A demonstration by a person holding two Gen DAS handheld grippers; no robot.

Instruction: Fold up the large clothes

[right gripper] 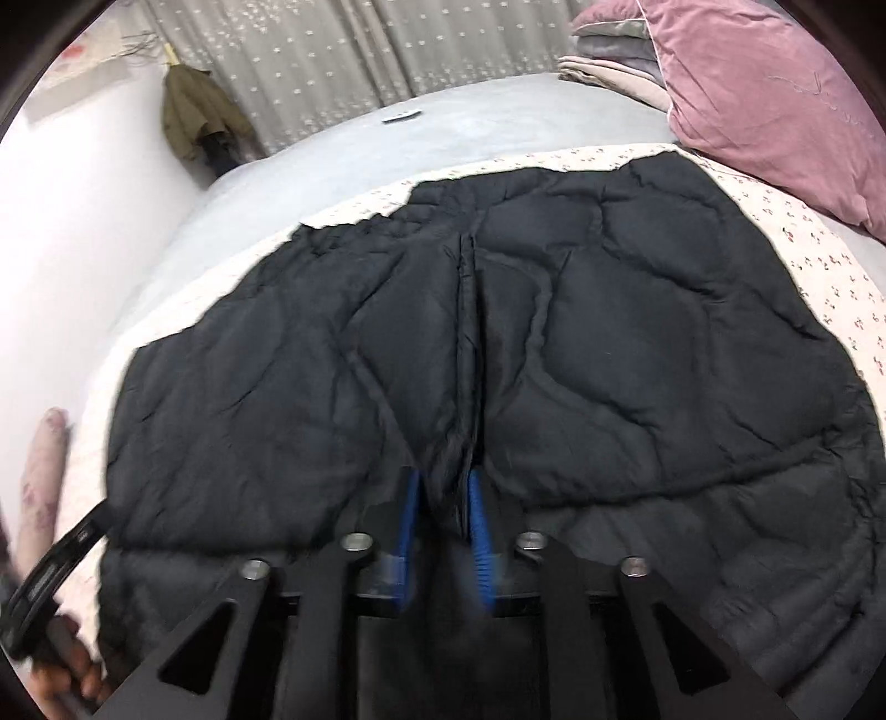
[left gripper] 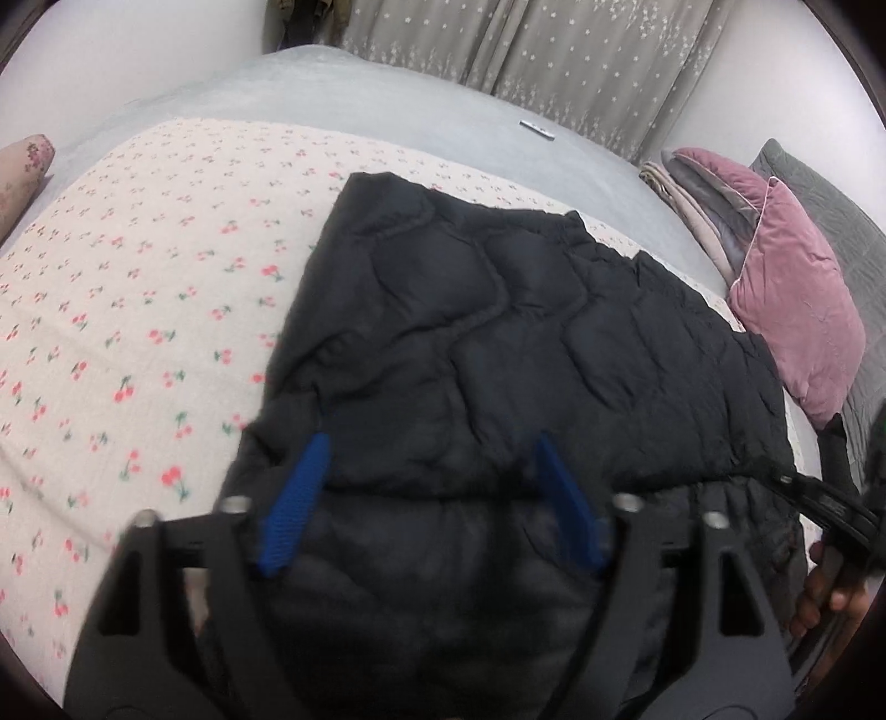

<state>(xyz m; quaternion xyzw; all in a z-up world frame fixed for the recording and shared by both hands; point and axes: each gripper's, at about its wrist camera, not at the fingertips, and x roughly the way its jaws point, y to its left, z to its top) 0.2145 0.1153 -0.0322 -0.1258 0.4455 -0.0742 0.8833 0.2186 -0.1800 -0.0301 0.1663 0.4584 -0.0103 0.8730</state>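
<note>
One black quilted jacket (right gripper: 554, 343), two pink pillows (left gripper: 797, 321).

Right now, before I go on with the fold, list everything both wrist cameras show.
quilted jacket: one, black, spread on the cherry-print sheet
cherry-print sheet: one, cream with red cherries, over the bed
bed cover: one, grey, beyond the sheet
velvet pillow: one, pink, beside the jacket
folded blankets: a stack, grey, pink and beige, behind the pillow
curtain: grey with white flowers, far wall
hanging coat: one, olive, by the curtain
left gripper: blue pads wide apart over the jacket
right gripper: blue pads narrowly apart, a jacket ridge between them
</note>
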